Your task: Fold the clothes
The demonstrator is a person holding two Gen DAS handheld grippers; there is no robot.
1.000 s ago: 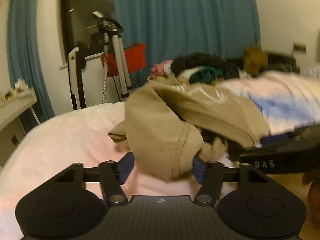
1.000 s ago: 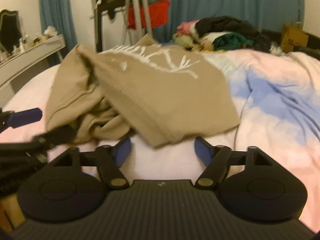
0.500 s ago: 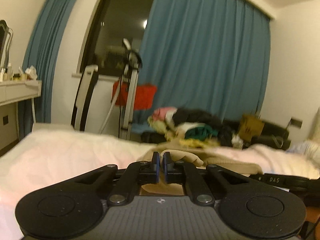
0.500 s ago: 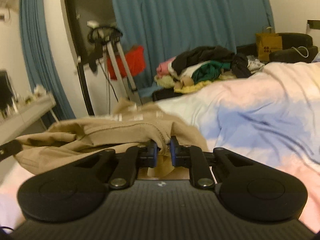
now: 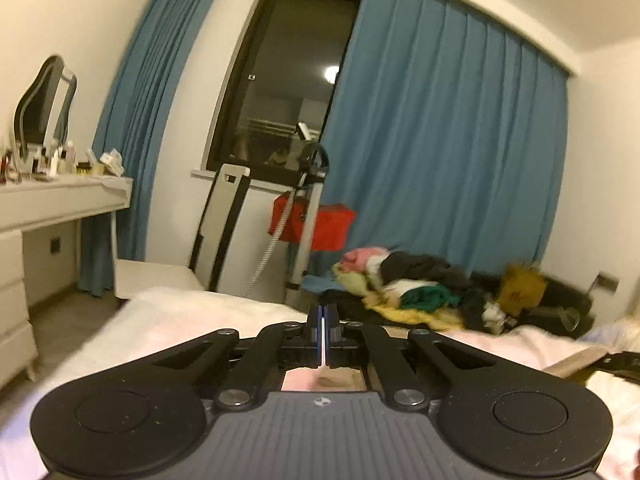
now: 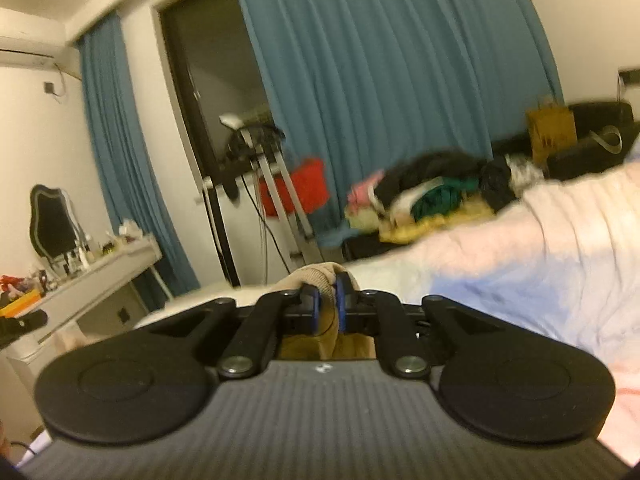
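Two black grippers, one tan knit garment [image 6: 320, 280].
Right gripper [image 6: 325, 300] closing, pinching it; left gripper [image 5: 322, 332] fully closed, fabric between not visible.

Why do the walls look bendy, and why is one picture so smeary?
Left wrist view: the fisheye lens bows the curtain and window, and a lamp glares in the dark glass. Right wrist view: motion smears the clothes pile and bed; the close right gripper pinching tan cloth looks sharper.

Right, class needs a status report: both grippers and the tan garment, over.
Right gripper closing on tan garment. Left gripper shut; cloth between the pads not visible. Nothing blocking.
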